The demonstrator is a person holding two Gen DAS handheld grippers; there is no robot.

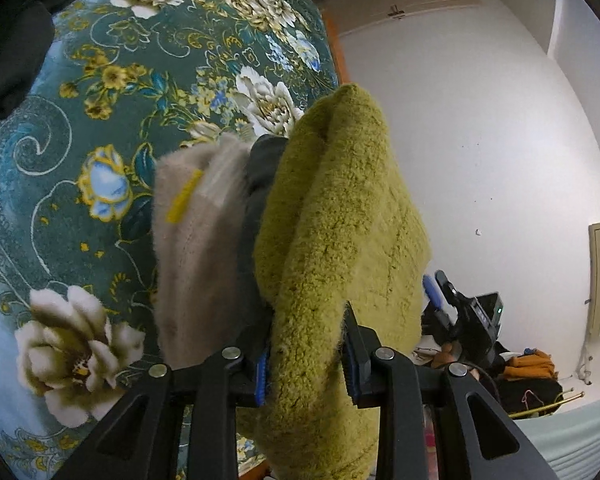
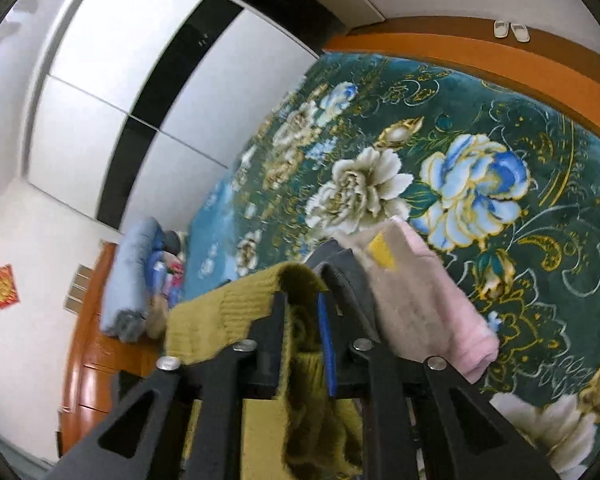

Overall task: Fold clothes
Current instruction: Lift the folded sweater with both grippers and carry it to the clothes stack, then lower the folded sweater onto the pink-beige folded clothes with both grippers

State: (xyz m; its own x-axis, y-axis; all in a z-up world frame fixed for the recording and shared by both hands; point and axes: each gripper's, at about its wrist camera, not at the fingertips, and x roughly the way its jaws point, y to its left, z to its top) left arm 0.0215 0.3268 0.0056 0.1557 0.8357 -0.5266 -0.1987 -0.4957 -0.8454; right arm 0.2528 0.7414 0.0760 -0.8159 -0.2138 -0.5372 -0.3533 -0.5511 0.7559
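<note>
A fuzzy olive-green garment [image 1: 340,220] hangs bunched in front of the left wrist camera. My left gripper [image 1: 306,344] is shut on a thick fold of it, and the blue pads [image 1: 262,376] press in from both sides. In the right wrist view the same green garment [image 2: 216,312] drapes over one finger and hangs loosely between the jaws of my right gripper [image 2: 302,286], which stand open. Its blue pad [image 2: 326,344] is bare. A folded beige-pink garment [image 1: 196,240] [image 2: 428,304] with a yellow tag lies on the floral bedspread [image 1: 100,120] [image 2: 500,128], with dark grey cloth [image 1: 260,184] beside it.
A dark garment [image 1: 12,40] lies at the bed's far corner. A wooden bed frame [image 2: 480,56] edges the spread, with slippers [image 2: 512,30] beyond. A white and black wardrobe [image 2: 140,80] stands alongside. Rolled blue bedding [image 2: 132,280] and a clothes pile [image 1: 528,368] lie nearby.
</note>
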